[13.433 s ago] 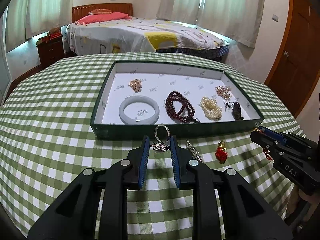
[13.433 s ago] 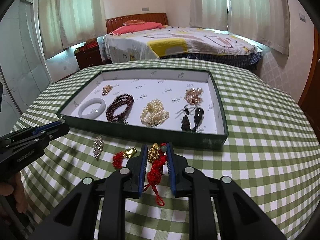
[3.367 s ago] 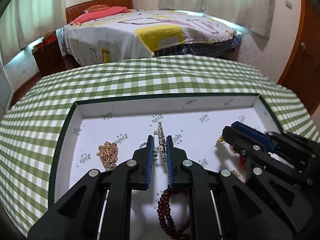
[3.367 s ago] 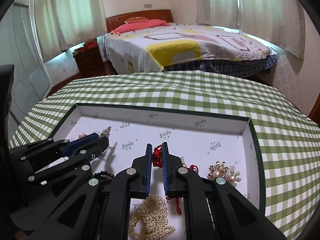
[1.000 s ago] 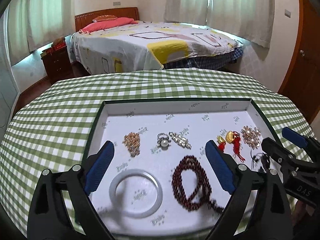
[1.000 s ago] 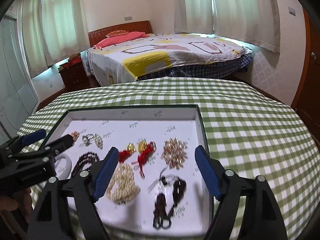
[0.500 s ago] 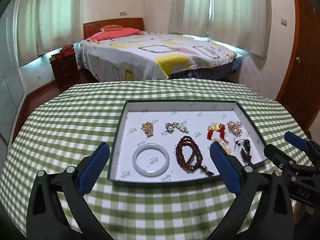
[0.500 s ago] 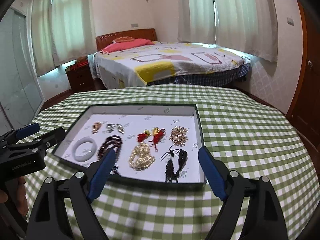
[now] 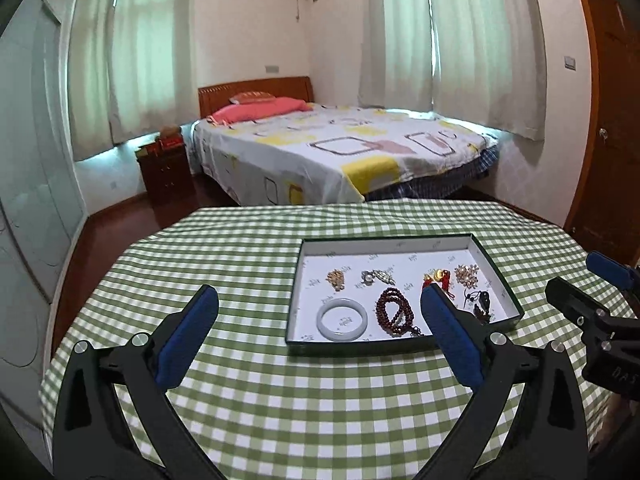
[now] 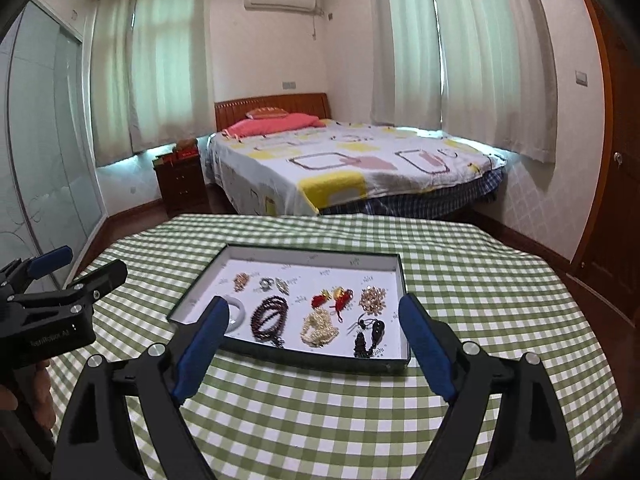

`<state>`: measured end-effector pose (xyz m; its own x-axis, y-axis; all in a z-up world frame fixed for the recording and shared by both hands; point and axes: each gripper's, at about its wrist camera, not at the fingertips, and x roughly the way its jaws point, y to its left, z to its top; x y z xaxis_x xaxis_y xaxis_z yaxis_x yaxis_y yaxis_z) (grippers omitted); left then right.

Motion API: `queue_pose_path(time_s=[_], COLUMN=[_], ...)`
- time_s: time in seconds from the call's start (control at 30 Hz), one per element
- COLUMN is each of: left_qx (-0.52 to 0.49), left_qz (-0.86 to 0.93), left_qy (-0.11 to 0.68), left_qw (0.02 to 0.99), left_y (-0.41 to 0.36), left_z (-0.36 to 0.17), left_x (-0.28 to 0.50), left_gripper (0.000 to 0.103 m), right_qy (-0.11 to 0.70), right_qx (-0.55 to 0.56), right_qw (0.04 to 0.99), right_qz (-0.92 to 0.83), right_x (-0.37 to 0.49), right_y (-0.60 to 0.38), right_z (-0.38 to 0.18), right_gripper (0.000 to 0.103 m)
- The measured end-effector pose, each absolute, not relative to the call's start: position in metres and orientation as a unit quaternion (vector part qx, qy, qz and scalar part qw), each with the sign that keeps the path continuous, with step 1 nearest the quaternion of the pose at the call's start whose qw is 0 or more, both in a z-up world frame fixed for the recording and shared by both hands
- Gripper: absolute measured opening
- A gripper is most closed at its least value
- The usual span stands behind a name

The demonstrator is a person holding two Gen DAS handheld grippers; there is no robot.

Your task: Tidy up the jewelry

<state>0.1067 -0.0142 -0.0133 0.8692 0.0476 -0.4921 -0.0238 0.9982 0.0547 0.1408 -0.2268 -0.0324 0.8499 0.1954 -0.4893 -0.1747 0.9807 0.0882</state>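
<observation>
now both tools sit back from the work, which suggests the sorting is about done. at lower left of the left wrist view, the left gripper (image 9: 316, 320) has its blue pads spread wide and carries nothing, raised above the green checked tablecloth (image 9: 248, 264). right of centre lies the green-walled tray (image 9: 400, 347), and every piece seems to be inside it, laid apart so nothing tangles: a small gold cluster (image 9: 335, 279), a silver ring and brooch (image 9: 377, 277), a pale jade bangle (image 9: 342, 318), dark red prayer beads (image 9: 394, 314), red tassel charms (image 9: 438, 278). in the right wrist view the pearl strand (image 10: 319, 329) and a dark corded pendant (image 10: 368, 338) fill the tray's right side. the right gripper (image 10: 314, 342) is likewise fully parted and empty, near the tray's front edge.
</observation>
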Motion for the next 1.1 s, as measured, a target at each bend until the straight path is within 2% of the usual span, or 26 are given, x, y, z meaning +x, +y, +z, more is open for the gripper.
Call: queue_pose_path(time_s=[0.37,1.1], left_qx=[0.008,-0.003], left_qz=[0.013,0.011], left_qy=[0.229,0.22], left_qw=[0.973,0.975], left_y=[-0.008,-0.003], left_z=[0.015,0.019], left_x=[0.065,0.045], left_gripper=[0.098,0.099], right_qy=[0.226,0.202], right_qx=[0.006,-0.007], right_qw=[0.969,0.975], right_qz=[0.097,0.088], right_x=[0.109,0.09], right_y=[-0.223,-0.219], right_z=[-0.009,0.002], right_gripper=[0.084,0.085])
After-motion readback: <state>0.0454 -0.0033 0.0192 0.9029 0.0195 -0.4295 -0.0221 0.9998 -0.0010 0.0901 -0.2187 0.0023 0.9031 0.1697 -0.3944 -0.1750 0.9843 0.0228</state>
